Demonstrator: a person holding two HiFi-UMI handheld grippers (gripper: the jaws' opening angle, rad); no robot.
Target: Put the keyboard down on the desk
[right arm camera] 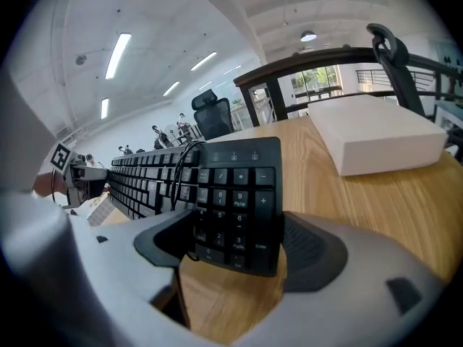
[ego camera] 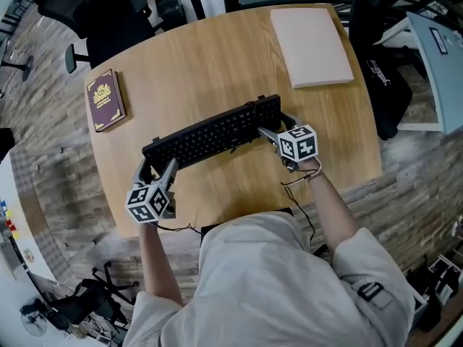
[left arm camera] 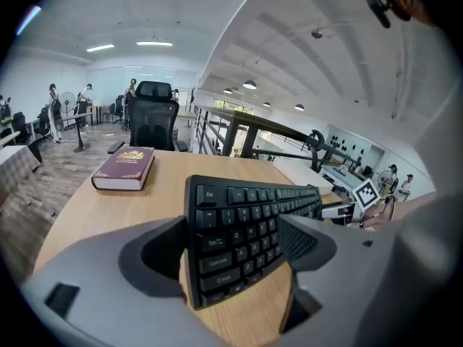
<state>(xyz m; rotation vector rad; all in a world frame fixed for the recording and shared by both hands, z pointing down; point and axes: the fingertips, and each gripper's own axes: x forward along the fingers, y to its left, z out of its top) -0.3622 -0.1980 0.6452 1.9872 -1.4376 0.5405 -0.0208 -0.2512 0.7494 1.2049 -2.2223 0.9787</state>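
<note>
Keyboard (ego camera: 213, 132), black and full-size, lies slantwise across the middle of the round wooden desk (ego camera: 217, 63), its left end lower in the frame than its number-pad end; whether its underside touches the wood cannot be told. The left gripper (ego camera: 158, 166) has its two jaws closed against the front and back edges of the keyboard's left end, and in the left gripper view the Esc and Caps Lock keys sit between them (left arm camera: 231, 248). The right gripper (ego camera: 275, 125) is clamped the same way on the number-pad end (right arm camera: 239, 244), where a thin black cable (right arm camera: 181, 172) loops over the keys. Both bare forearms reach forward from the person's torso at the bottom of the head view, the left one rising nearly straight, the right one angled towards upper left, each with a marker cube just above the wrist. A maroon book (ego camera: 105, 100) lies flat at the left edge of the desk, well apart from the keyboard, and a flat white box (ego camera: 311, 45) lies at upper right. A black office chair (ego camera: 108, 13) stands beyond the desk at upper left.
</note>
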